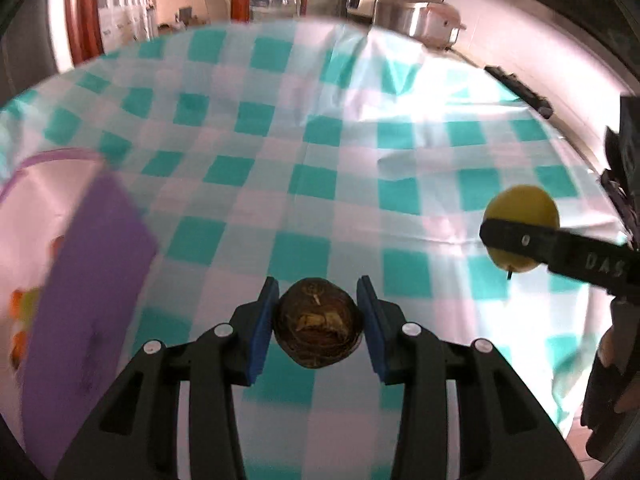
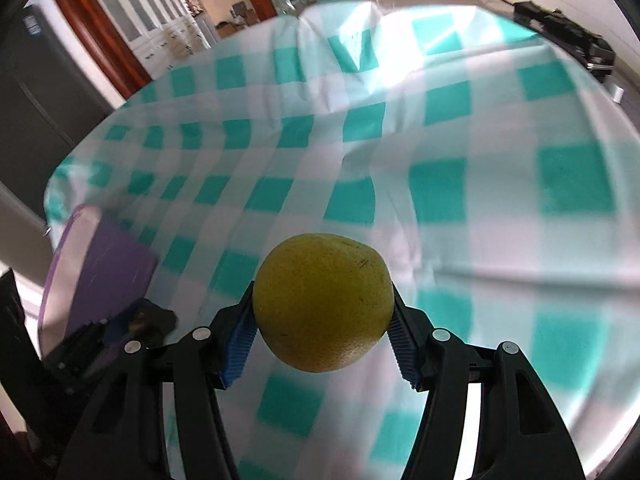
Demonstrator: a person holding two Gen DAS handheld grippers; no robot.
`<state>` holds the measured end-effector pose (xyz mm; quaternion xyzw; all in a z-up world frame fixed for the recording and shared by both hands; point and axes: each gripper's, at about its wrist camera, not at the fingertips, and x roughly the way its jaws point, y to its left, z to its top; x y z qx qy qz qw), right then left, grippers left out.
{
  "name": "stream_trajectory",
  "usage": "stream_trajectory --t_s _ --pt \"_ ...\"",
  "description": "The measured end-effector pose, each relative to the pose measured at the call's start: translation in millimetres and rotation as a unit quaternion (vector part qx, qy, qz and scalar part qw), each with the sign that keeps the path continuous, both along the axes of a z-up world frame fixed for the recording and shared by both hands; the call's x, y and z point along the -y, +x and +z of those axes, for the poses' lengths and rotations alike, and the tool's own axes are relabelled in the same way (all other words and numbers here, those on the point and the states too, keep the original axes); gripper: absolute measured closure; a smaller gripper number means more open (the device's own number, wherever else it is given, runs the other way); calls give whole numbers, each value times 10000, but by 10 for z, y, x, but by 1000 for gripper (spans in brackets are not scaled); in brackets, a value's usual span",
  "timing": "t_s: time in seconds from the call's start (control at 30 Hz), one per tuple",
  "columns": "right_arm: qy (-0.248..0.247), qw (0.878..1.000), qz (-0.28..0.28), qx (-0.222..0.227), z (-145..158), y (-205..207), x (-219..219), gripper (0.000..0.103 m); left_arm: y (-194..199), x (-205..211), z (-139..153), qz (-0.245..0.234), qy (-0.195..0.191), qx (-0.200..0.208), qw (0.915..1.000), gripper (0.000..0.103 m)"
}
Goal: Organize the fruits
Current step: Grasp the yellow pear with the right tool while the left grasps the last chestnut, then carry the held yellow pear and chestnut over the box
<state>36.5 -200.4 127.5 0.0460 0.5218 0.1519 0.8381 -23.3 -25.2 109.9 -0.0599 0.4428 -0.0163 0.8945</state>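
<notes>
Teal-checked tablecloth (image 1: 320, 152) on table, steel pot (image 1: 416, 16) behind, kitchen cabinets beyond

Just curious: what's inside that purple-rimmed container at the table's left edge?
Inside the purple-rimmed container, blurred orange and yellowish pieces, perhaps fruit. Its purple wall hides the rest.

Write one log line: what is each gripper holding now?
left hand-held gripper: shut on dark brown fruit | right hand-held gripper: shut on yellow-green pear | both above checkered tablecloth
</notes>
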Motion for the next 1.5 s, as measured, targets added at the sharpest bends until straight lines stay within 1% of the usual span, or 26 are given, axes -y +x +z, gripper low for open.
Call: stream_trajectory --t_s 0.07,0.13,0.2,0.27,0.37,0.43,0.6,0.77,0.87,0.97,1.07,1.2,1.27,1.37,1.5 --pt "50 9999 72 129 132 -275 67 44 -389 10 193 141 -41 112 9998 62" --pt "105 9992 198 321 300 -578 190 44 -698 -9 344 277 -66 240 9993 62" --pt "122 9980 343 518 460 -816 205 44 -1010 10 502 359 -46 369 9987 62" --pt "158 9970 426 633 596 -968 210 44 -1261 14 665 429 -40 479 9979 62" --pt "233 9946 562 846 789 -1169 156 44 -1502 9 877 516 32 664 9965 62" --pt "283 9937 599 908 860 -1273 177 44 -1618 12 964 525 108 742 9958 62" --pt "361 9929 653 925 921 -1454 134 44 -1773 -51 1043 556 210 763 9953 62" --pt "414 9927 702 893 917 -1505 -41 44 -1922 -261 1047 605 286 711 9952 62" --pt "414 9926 768 847 874 -1501 -294 44 -1994 -528 1022 717 280 685 9947 62" --pt "391 9922 847 824 851 -1485 -595 44 -2055 -901 1006 845 221 684 9938 62" --pt "350 9913 950 838 839 -1448 -1066 44 -2085 -1367 1006 946 170 693 9930 62" --pt "364 9891 1104 902 882 -1444 -1800 44 -2014 -2126 1059 1051 69 561 9929 62" --pt "353 9881 1159 947 888 -1445 -2077 44 -1964 -2421 1052 1018 81 515 9934 62" --pt "381 9891 1079 924 855 -1420 -2548 44 -1861 -2854 980 920 134 374 9950 62" --pt "376 9915 909 846 797 -1374 -2963 44 -1785 -3203 838 693 185 138 9973 62"
